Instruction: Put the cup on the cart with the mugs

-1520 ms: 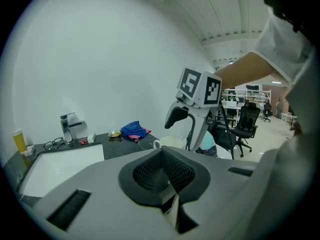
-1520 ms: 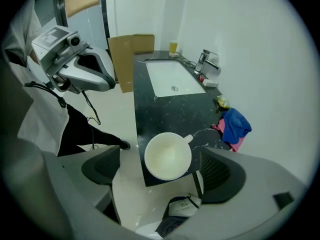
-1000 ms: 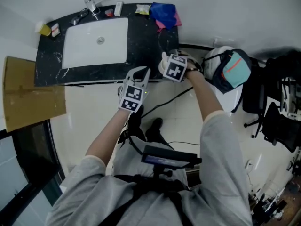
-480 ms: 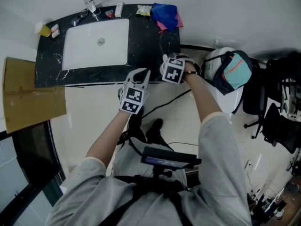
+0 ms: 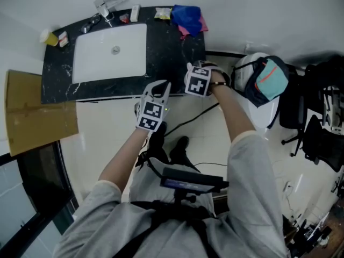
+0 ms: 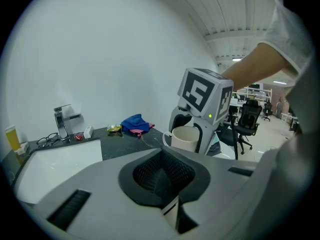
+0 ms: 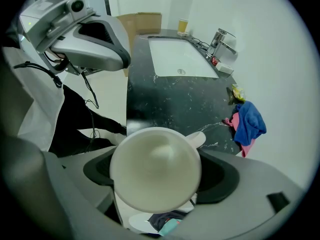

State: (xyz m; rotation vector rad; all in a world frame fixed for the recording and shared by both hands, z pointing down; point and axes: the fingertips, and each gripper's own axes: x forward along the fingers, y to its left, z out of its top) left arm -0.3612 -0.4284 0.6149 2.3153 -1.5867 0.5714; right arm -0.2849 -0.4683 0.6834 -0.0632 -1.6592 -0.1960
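While the right gripper (image 6: 186, 140) points straight down over the right end of the counter (image 5: 172, 52), its jaws have just been closing. They now clench the cup (image 7: 155, 168) by its sides.

Cup: cream, seen from above in the right gripper view, filling the lower centre of that frame. Its handle points to the upper right there. It sits at the counter's front right corner. I cannot tell whether its base rests on the stone or is lifted, since the base is hidden.

Left gripper (image 6: 162, 176): jaws together, nothing between them. In the head view it is just lower left of the right gripper and apart from it, in front of the counter's edge.

Sink (image 5: 110, 50): white, upper left of the head view. Cloth (image 5: 185, 12): blue, at the counter's back edge, top centre.
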